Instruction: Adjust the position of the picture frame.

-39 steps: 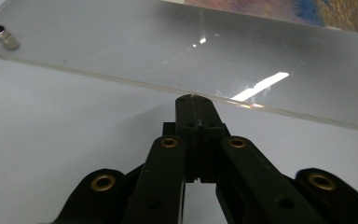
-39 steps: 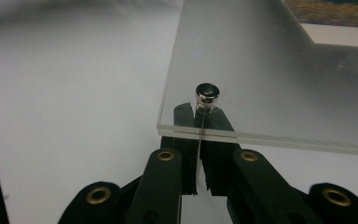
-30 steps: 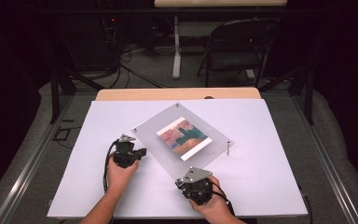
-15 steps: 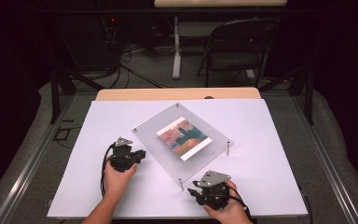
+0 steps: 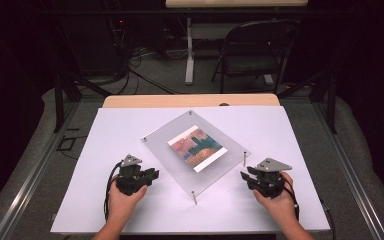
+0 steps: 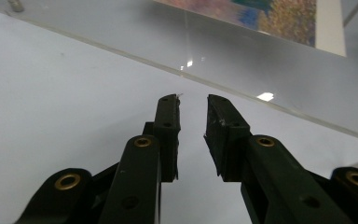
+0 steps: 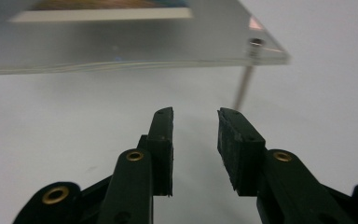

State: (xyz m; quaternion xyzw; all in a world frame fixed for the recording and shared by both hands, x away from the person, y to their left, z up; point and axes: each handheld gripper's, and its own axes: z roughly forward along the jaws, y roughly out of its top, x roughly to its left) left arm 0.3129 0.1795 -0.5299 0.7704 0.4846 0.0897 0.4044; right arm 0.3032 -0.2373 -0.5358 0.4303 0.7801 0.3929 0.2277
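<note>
Where the white table [image 5: 130, 125] fills the middle of the high view, a clear acrylic frame [image 5: 170, 150] holding a colourful print [image 5: 197, 148] stands at its centre, turned at an angle and raised on thin metal legs [image 5: 194, 197] at its corners. Behind the white sheet a strip of bare wooden tabletop [image 5: 190, 100] shows, and past it the room is dark, with a black folding chair [image 5: 252, 55], loose cables [image 5: 140, 60] on grey carpet and a white table leg [image 5: 189, 55]. Near the frame's left edge the left gripper [image 5: 150, 175] rests low over the table, jaws parted with nothing between them; just off the right corner the right gripper [image 5: 245, 175] likewise has its jaws apart and empty.
</note>
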